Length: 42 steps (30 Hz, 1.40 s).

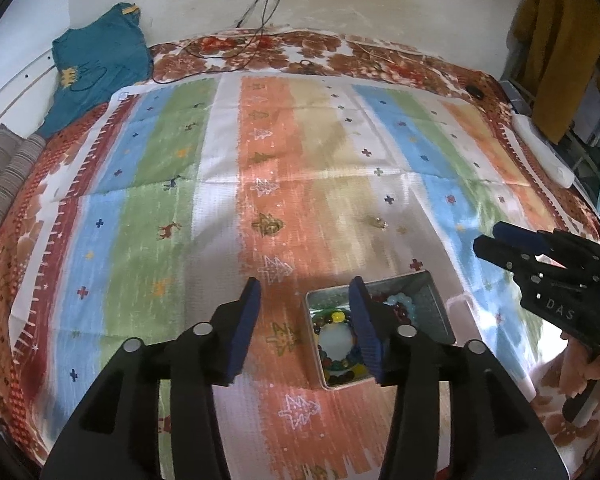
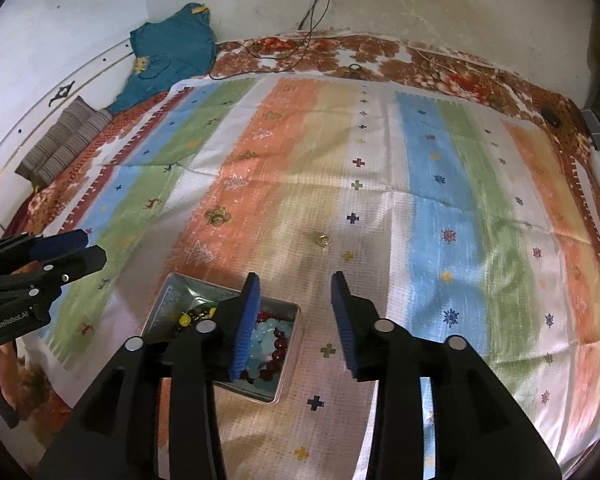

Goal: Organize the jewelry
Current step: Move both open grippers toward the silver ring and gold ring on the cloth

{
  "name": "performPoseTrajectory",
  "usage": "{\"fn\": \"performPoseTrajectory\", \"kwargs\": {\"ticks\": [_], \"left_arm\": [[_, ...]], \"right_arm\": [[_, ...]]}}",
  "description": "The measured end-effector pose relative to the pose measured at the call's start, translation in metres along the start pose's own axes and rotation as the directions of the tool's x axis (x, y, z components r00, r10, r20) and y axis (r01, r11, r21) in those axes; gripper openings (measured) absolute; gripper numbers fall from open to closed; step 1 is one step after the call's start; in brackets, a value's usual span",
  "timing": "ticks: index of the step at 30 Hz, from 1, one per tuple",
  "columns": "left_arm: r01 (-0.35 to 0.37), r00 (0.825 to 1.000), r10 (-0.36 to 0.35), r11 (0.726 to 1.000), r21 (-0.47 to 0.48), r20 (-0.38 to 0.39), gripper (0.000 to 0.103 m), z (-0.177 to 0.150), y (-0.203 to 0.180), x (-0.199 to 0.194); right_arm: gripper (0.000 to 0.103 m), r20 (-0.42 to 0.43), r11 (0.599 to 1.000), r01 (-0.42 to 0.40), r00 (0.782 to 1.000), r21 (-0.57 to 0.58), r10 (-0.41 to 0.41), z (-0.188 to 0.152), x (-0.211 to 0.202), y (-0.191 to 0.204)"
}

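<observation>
Left wrist view: the left tongs [image 1: 304, 324] stand apart with nothing between them, over the striped cloth [image 1: 180, 184]. The metal tin [image 1: 436, 312] of bead bracelets [image 1: 336, 340] lies just behind their right finger. A small ring [image 1: 378, 222] rests farther off on the cloth. The right tongs [image 2: 296, 320], also parted and empty, have the tin behind their left finger.
</observation>
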<state>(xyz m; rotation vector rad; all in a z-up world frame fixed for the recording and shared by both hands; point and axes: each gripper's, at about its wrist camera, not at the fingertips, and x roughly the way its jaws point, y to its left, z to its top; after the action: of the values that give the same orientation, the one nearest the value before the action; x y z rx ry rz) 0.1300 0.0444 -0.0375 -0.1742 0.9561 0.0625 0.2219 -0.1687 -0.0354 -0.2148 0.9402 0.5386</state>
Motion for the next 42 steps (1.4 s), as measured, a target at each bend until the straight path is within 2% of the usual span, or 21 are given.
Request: {"fn": "performPoseTrajectory", "kwargs": {"ticks": [5,10,14,20,23,29,33,42], "left_arm": [[-0.008,1.000,0.008,1.000,-0.014,-0.021,0.047,0.008,0.003,0.015],[-0.064,0.997,0.064,0.998,0.000,-0.045,0.047,0.015,0.005,0.034],[-0.081,0.995,0.082,0.997,0.005,-0.057,0.047,0.020,0.007,0.043],[-0.089,0.994,0.089,0.996,0.012,-0.068,0.048,0.028,0.006,0.057],[-0.091,0.993,0.092,0.996,0.017,-0.073,0.049,0.032,0.008,0.065],[-0.104,0.989,0.103,0.995,-0.001,-0.110,0.051,0.037,0.016,0.085],[-0.102,0.988,0.102,0.995,0.007,-0.116,0.054,0.040,0.015,0.092],[-0.106,0.984,0.109,0.994,0.028,-0.144,0.054,0.048,0.014,0.116]], "right_arm": [[0.040,-0.027,1.000,0.012,1.000,0.001,-0.012,0.004,0.013,-0.002],[0.043,-0.054,0.999,0.051,0.997,0.008,-0.050,0.008,0.030,-0.007],[0.044,-0.068,0.998,0.058,0.996,0.000,-0.058,0.010,0.042,-0.009],[0.044,-0.065,0.998,0.069,0.995,-0.003,-0.069,0.014,0.050,-0.010],[0.048,-0.080,0.998,0.067,0.994,-0.011,-0.068,0.015,0.056,-0.010],[0.049,-0.107,0.998,0.060,0.992,0.002,-0.059,0.020,0.072,-0.013],[0.049,-0.115,0.998,0.058,0.992,0.007,-0.057,0.024,0.080,-0.014],[0.049,-0.142,0.998,0.060,0.988,0.004,-0.059,0.029,0.102,-0.016]]}}
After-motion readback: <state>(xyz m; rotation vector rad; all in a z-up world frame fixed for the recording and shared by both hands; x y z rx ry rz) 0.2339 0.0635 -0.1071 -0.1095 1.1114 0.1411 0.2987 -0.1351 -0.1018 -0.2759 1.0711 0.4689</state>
